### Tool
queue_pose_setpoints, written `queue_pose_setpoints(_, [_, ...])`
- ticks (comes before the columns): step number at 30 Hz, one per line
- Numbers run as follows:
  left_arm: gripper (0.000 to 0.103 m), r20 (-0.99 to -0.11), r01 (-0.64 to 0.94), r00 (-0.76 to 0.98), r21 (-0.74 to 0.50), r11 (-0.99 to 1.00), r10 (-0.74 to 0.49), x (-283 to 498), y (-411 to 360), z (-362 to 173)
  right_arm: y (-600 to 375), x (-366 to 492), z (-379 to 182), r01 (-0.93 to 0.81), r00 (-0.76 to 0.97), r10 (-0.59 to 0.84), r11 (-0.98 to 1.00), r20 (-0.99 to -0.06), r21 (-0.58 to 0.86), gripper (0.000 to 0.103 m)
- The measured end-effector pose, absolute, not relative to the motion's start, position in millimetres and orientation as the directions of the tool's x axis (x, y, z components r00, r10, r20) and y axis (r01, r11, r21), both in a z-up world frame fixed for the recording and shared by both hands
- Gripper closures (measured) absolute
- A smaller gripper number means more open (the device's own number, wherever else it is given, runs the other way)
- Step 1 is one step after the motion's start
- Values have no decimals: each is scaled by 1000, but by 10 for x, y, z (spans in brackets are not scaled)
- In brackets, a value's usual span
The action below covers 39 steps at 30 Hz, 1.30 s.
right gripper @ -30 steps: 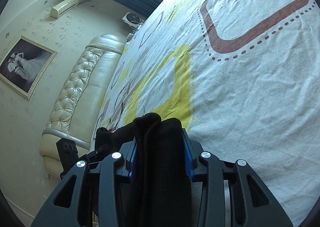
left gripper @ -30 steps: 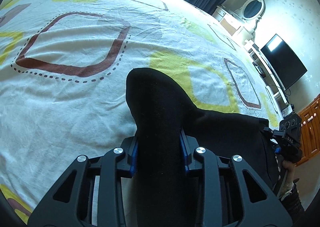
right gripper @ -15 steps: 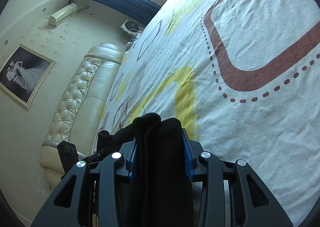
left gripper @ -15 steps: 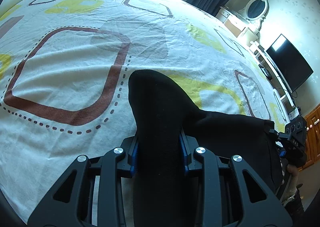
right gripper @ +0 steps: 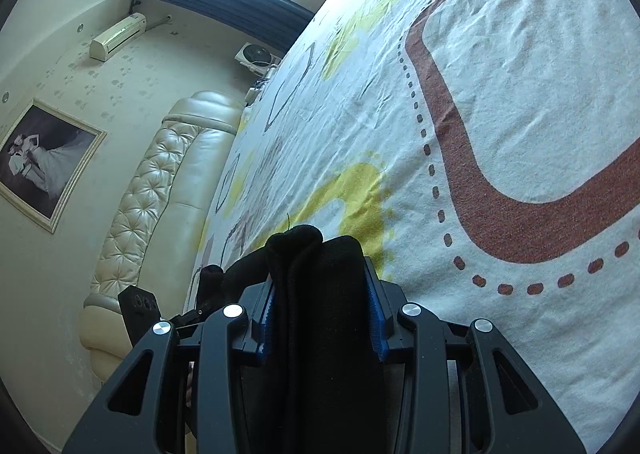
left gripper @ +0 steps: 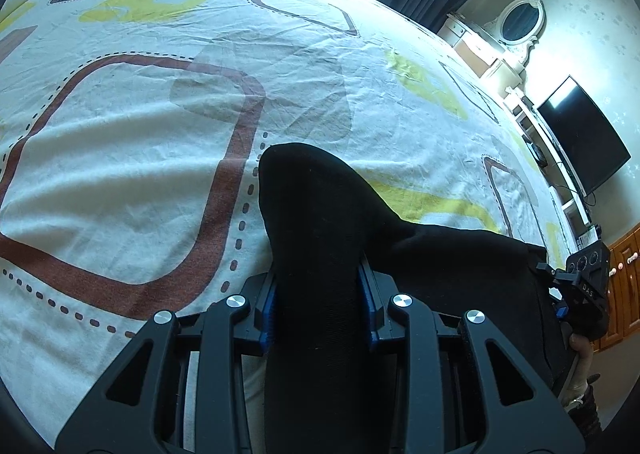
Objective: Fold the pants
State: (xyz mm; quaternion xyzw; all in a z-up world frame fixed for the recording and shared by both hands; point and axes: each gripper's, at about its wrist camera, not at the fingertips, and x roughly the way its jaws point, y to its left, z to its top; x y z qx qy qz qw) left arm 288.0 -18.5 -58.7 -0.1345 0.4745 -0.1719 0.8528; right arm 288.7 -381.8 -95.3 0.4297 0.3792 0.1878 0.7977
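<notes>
1. Above the bed (left gripper: 120,157), black pants (left gripper: 320,238) bunched and lifted off the patterned sheet (right gripper: 520,73).
2. Left tongs (left gripper: 318,302) clenched on one thick fold of the pants, blue pads (left gripper: 269,310) pressed against the cloth on both sides.
3. Right tongs (right gripper: 320,314) clenched likewise on another bundled fold, layers standing upright between the pads.
4. Stretched between both tongs, a dark span of fabric, seen from the left wrist reaching to the far right edge.

Pants (left gripper: 320,238) above the bedsheet (left gripper: 120,157), television (left gripper: 580,133) right (by the wall)
</notes>
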Motion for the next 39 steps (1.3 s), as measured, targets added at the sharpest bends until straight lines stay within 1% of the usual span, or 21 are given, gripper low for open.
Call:
queue_pose_setpoints(17, [60, -752, 135, 479, -447, 884, -453, 2969, -124, -719, -3898, 2890, -1095, 25, 640, 648, 521, -414, 853, 66])
queue_pose_setpoints(27, [58, -738, 133, 476, -477, 869, -478, 2988, -97, -780, -3964, 2843, -1136, -1, 650, 654, 512, -388, 859, 68])
queue_pose_setpoints(29, [56, -736, 131, 470, -487, 864, -487, 2993, -89, -783, -3967, 2827, -1132, -6, 653, 652, 513, -385, 859, 68])
queue_pose_setpoints(31, [53, -725, 131, 462, -513, 848, -510, 2983, -51, -786, -3976, 2818, -1137, -6, 650, 657, 506, -381, 862, 67])
queue_pose_setpoints(32, [52, -716, 127, 460, -533, 837, -526, 2970, -13, -788, -3990, 2811, -1141, -7, 646, 665, 497, -376, 868, 67])
queue_pose_setpoints(34, [48, -697, 110, 457, -573, 812, -553, 2913, 65, -785, -4019, 2788, -1132, -4, 639, 677, 479, -366, 878, 63])
queue_pose_setpoints(38, [45, -677, 73, 458, -617, 783, -576, 2670, 237, -755, -4096, 2598, -1115, 15, 642, 691, 424, -334, 906, 55])
queue_pose_setpoints(39, [43, -672, 66, 456, -628, 775, -583, 2591, 291, -748, -4126, 2520, -1115, 22, 645, 692, 409, -325, 912, 51])
